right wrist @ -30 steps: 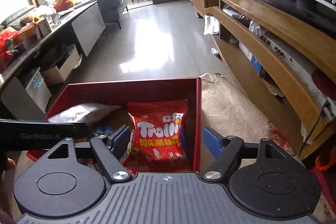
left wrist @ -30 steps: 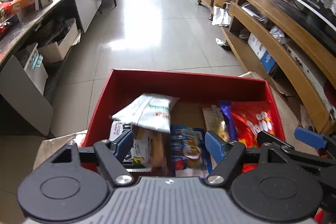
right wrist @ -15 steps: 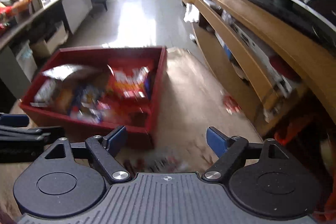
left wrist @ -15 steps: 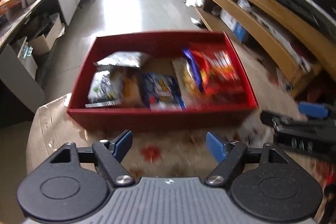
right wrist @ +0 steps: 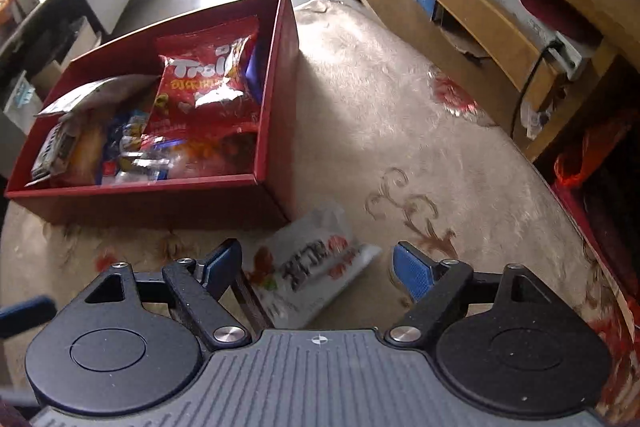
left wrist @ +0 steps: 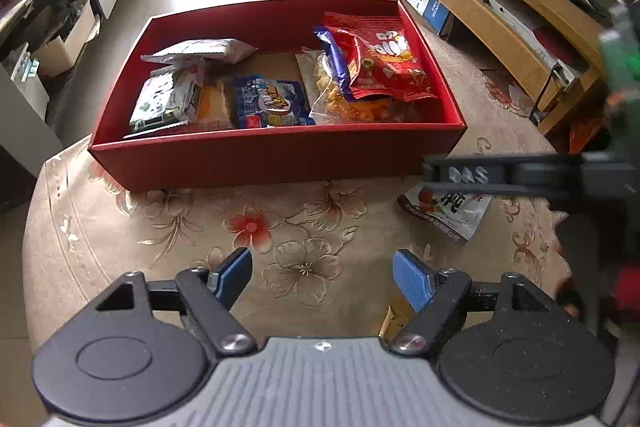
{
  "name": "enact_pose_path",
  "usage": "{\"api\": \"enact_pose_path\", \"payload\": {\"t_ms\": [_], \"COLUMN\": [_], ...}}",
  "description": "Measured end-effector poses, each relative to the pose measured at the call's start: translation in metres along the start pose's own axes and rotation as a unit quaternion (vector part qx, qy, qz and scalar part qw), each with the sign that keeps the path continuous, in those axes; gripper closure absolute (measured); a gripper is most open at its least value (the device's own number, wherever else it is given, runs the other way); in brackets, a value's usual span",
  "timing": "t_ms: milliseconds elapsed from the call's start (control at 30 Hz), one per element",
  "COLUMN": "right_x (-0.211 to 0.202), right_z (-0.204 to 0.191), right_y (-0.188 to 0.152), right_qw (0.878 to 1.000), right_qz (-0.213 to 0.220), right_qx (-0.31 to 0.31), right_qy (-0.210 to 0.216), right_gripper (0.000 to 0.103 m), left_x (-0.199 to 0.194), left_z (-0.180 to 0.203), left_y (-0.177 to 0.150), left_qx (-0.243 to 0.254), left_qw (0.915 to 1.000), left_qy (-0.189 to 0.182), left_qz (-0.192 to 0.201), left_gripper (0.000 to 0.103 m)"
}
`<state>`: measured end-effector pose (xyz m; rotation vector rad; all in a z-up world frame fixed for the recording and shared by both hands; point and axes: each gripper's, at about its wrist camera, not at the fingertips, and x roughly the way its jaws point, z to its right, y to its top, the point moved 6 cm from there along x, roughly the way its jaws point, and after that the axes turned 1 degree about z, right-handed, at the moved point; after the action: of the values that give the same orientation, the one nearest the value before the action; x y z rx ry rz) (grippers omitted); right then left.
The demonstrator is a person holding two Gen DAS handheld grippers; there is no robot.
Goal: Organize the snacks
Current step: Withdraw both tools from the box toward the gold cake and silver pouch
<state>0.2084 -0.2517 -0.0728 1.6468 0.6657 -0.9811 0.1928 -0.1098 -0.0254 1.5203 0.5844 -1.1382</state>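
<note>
One snack packet (right wrist: 310,273) left out, lying flat on the floral tablecloth (left wrist: 248,227) just beside the red box's (left wrist: 276,157) near right corner, framed between the right gripper (right wrist: 316,267) fingers, jaws wide apart, nothing held. Looks light, floppy, crinkly & prob slick, so pinch a sealed edge, not the puffy middle. Left gripper (left wrist: 322,277) also spread, empty, over bare cloth.

glossy snack packets (left wrist: 376,63) – matt cardboard box (left wrist: 276,155)
</note>
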Motion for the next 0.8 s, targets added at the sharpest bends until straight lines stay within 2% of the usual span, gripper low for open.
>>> {"api": "enact_pose_path", "payload": {"t_ms": [100,267,433,533,633,733,800], "right_x": [0.009,0.029,0.014,0.004,-0.01,-0.022,-0.031], "right_z": [-0.008,-0.01,0.016,0.031,0.039,0.046,0.062], "right_y": [0.006,-0.002,-0.016,-0.028,-0.048,-0.069,-0.078], "right_qw": [1.0,0.998,0.997,0.997,0.996,0.993,0.994], "right_qz": [-0.002,-0.01,-0.017,-0.03,-0.044,-0.065,-0.069], "right_qx": [0.01,-0.031,-0.034,-0.03,-0.05,-0.081,-0.061], "right_qy": [0.0,-0.056,-0.068,-0.059,-0.056,-0.051,-0.055], "right_gripper": [0.016,0.013,0.016,0.027,0.032,0.031,0.029], "left_x": [0.003,0.008,0.004,0.002,0.003,0.004,0.005], "left_z": [-0.003,-0.011,-0.008,0.0,0.008,0.015,0.017], "left_y": [-0.002,-0.005,-0.006,-0.007,-0.01,-0.015,-0.018], "left_qx": [0.003,-0.001,0.005,0.012,0.024,0.036,0.04], "left_qw": [1.0,0.9999,0.9999,0.9997,0.9995,0.999,0.9989], "left_qy": [-0.002,-0.002,-0.01,-0.016,-0.017,-0.018,-0.016], "left_qz": [-0.005,-0.014,-0.012,-0.012,-0.015,-0.02,-0.021], "left_gripper": [0.028,0.028,0.028,0.028,0.028,0.028,0.028]}}
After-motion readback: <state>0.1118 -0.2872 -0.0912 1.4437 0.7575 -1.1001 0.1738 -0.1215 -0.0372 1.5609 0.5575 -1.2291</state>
